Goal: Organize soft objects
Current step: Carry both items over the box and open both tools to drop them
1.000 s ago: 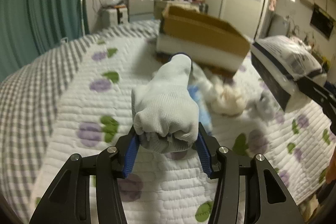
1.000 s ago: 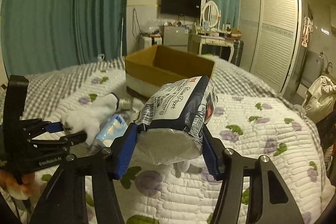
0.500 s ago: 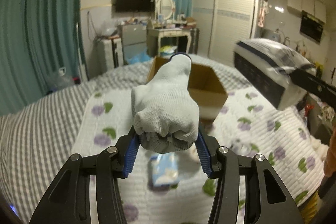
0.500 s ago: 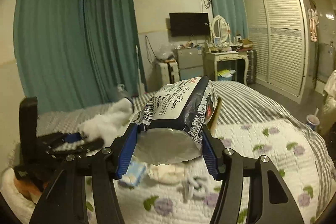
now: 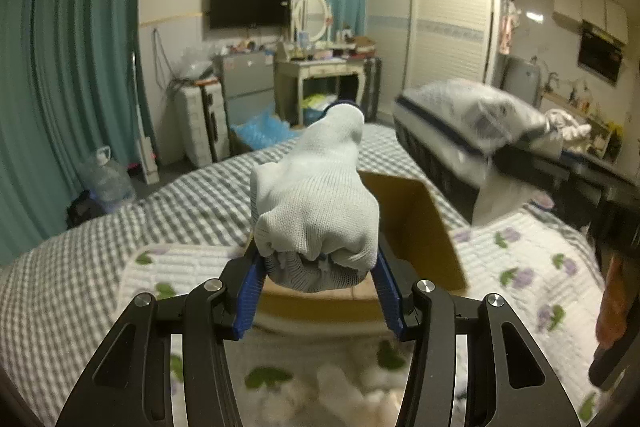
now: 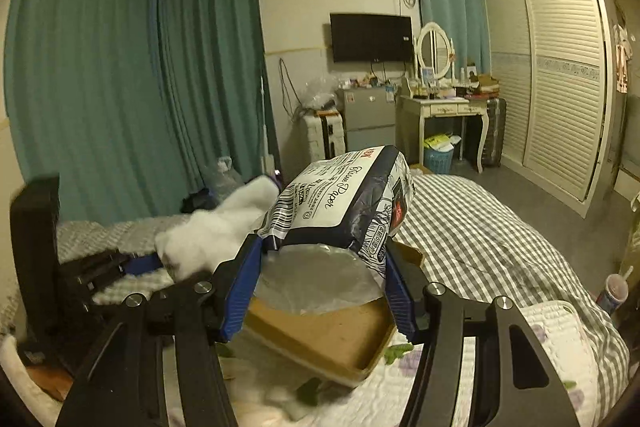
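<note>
My left gripper (image 5: pixel 318 275) is shut on a white knit glove (image 5: pixel 316 203), held in the air above the near edge of an open cardboard box (image 5: pixel 416 227). My right gripper (image 6: pixel 320 283) is shut on a tissue paper pack (image 6: pixel 344 203), over the same box (image 6: pixel 332 339). The tissue pack shows blurred at the right in the left wrist view (image 5: pixel 460 123). The glove (image 6: pixel 216 235) and left gripper (image 6: pixel 132 263) show at the left in the right wrist view.
The box sits on a quilted bedspread with purple and green prints (image 5: pixel 532 267) over a grey checked blanket (image 5: pixel 120 239). White fluffy pieces (image 5: pixel 360 387) lie on the bed below my left gripper. Beyond the bed stand a dresser (image 6: pixel 444 123) and wardrobe (image 6: pixel 560 75).
Both grippers have risen and moved forward with their loads, from over the bedspread to above the cardboard box. The box now lies right beneath them.
</note>
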`<action>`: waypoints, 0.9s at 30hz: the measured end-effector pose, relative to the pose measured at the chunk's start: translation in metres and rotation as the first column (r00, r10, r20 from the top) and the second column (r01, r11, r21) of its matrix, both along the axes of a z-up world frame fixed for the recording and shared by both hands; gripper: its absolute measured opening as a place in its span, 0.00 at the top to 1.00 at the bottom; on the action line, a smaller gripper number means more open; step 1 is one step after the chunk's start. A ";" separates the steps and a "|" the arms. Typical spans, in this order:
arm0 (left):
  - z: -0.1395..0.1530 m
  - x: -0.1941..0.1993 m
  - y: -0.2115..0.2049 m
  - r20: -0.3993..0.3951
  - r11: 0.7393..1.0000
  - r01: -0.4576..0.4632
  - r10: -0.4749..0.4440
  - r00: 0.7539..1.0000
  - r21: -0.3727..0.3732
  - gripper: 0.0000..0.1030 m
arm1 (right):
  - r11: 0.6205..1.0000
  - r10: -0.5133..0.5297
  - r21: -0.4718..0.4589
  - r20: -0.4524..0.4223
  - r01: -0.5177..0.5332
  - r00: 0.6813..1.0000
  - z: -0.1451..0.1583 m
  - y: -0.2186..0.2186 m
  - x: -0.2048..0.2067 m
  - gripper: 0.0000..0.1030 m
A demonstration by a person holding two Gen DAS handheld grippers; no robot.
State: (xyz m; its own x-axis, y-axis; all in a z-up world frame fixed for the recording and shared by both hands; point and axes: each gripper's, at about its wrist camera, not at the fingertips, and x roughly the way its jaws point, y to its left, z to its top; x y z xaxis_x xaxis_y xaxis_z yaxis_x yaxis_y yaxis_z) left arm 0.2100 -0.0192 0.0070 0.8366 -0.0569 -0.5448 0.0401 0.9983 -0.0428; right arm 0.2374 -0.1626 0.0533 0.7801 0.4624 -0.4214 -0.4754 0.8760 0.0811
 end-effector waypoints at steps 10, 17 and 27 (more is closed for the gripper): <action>-0.051 0.055 -0.004 -0.067 0.999 0.001 0.001 0.998 0.033 0.52 | 1.000 -0.016 -0.020 -0.146 0.013 0.989 -0.088 -0.013 0.099 0.42; -0.042 0.045 -0.016 -0.060 0.995 -0.004 0.010 0.998 0.096 0.25 | 0.997 -0.051 0.051 -0.163 0.060 0.985 -0.083 -0.033 0.100 0.18; 0.055 -0.054 -0.012 0.070 0.996 -0.026 0.020 0.997 0.085 0.17 | 0.995 -0.092 0.042 -0.050 0.094 0.995 0.018 -0.051 0.002 0.11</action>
